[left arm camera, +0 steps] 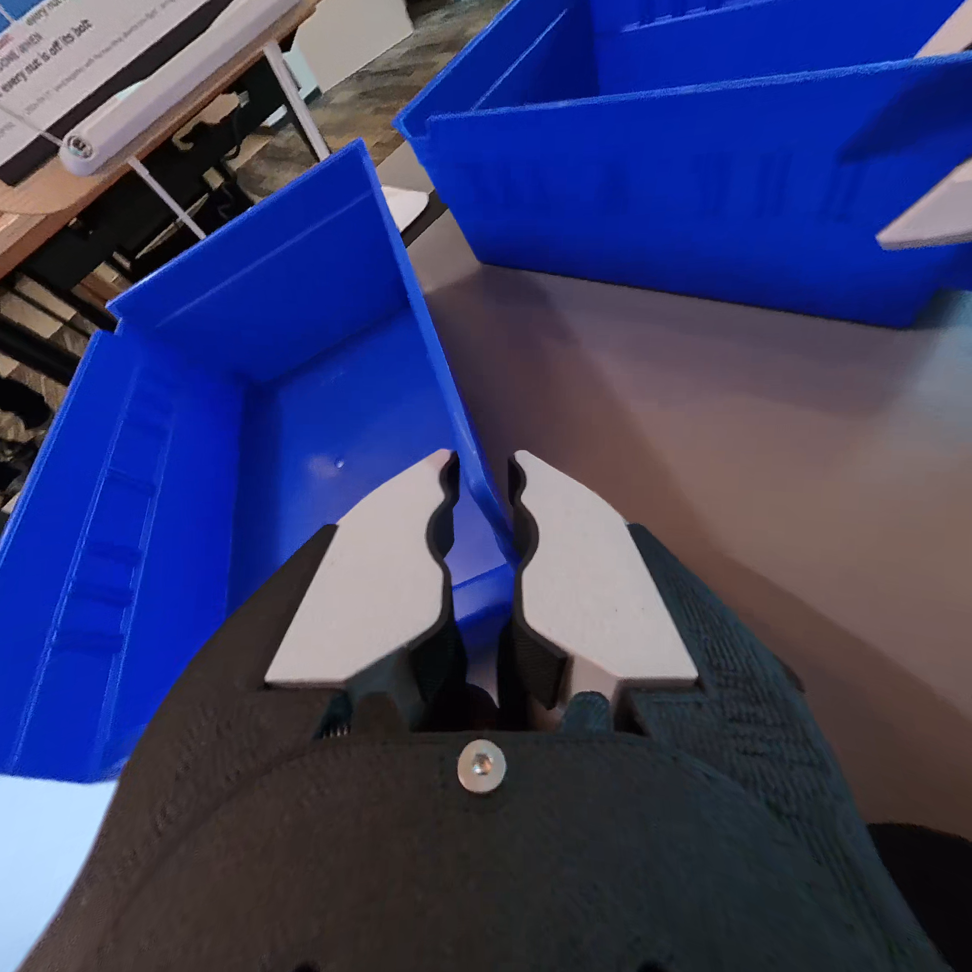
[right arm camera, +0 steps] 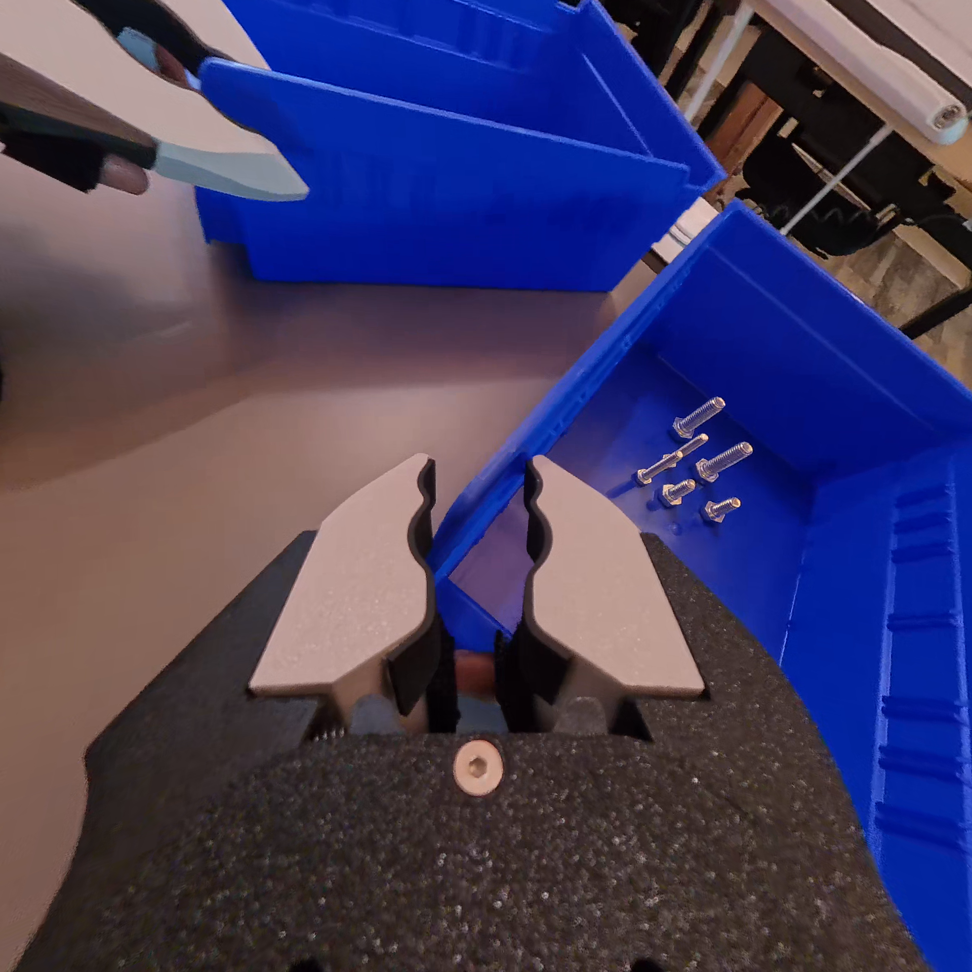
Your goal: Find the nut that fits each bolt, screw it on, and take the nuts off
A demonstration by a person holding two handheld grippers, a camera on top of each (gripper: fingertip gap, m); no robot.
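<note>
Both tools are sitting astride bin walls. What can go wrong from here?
1. The right tool straddles the wall of the bolt bin. A sideways move could drag or tip the bin and scatter the loose bolts.
2. The left tool straddles the other bin's wall, which touches one finger. Closing or lifting would likely shift that bin.

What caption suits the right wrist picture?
Right tool straddling a blue bin's wall; six bolts lie inside.

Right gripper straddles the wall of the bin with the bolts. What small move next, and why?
Probably lift the right gripper clear of the bin wall and shift it over the bolts. Its fingers hold nothing, and the bolts lie loose on the bin floor, apparently without nuts.
</note>
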